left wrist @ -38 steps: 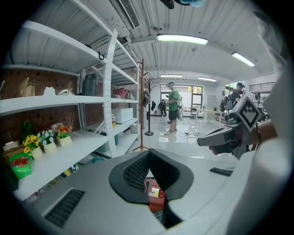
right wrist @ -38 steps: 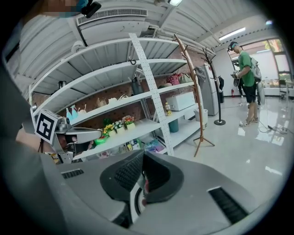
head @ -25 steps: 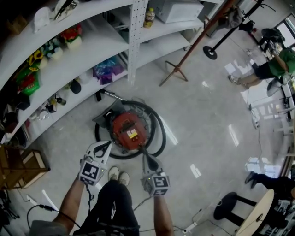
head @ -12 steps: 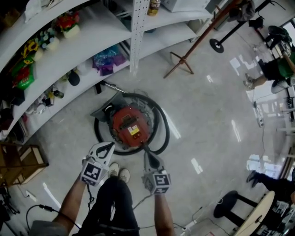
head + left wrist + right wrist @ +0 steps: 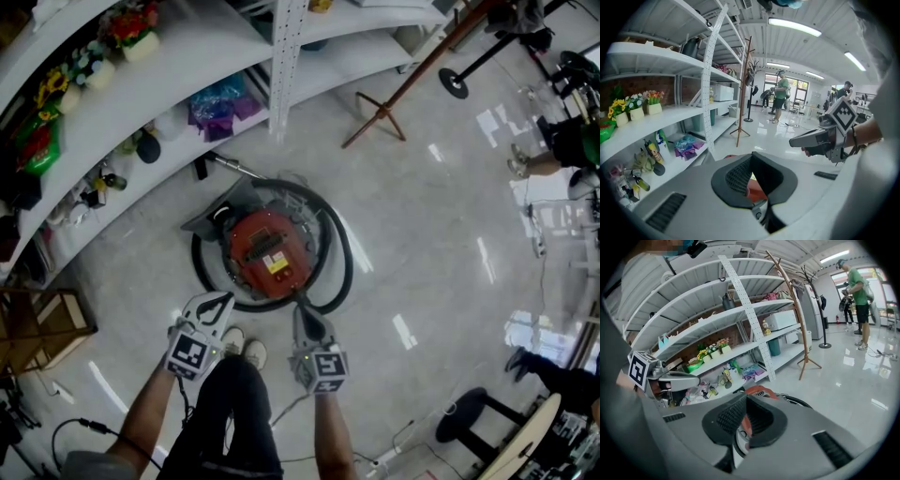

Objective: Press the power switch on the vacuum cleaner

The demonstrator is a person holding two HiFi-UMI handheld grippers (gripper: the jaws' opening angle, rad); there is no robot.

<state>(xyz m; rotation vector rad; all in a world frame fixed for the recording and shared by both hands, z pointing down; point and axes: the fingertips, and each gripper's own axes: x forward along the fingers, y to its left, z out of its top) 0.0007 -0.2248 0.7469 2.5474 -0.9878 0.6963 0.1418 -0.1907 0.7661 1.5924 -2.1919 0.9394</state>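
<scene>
The red round vacuum cleaner (image 5: 267, 255) stands on the pale floor with its black hose (image 5: 335, 246) coiled around it and a yellow label on its lid. My left gripper (image 5: 223, 296) hovers just off its near left rim, and its jaws look shut with nothing in them. My right gripper (image 5: 299, 312) points at the near right rim, shut and empty. In the left gripper view, red plastic (image 5: 752, 188) shows past the left gripper (image 5: 751, 173). The right gripper view shows the vacuum's top (image 5: 757, 391) beyond the right gripper (image 5: 744, 420). No switch can be made out.
White shelves (image 5: 202, 56) with flower pots, bottles and bags curve behind the vacuum. A wooden coat stand (image 5: 380, 117) rises at back right. A wooden crate (image 5: 47, 328) sits at the left and a black stool (image 5: 464, 417) at the right. My shoes (image 5: 242, 349) are just behind the grippers.
The head view has shifted, so the shelves slid up and the vacuum sits a little lower and to the right. Both grippers hold about the same place near its front rim.
</scene>
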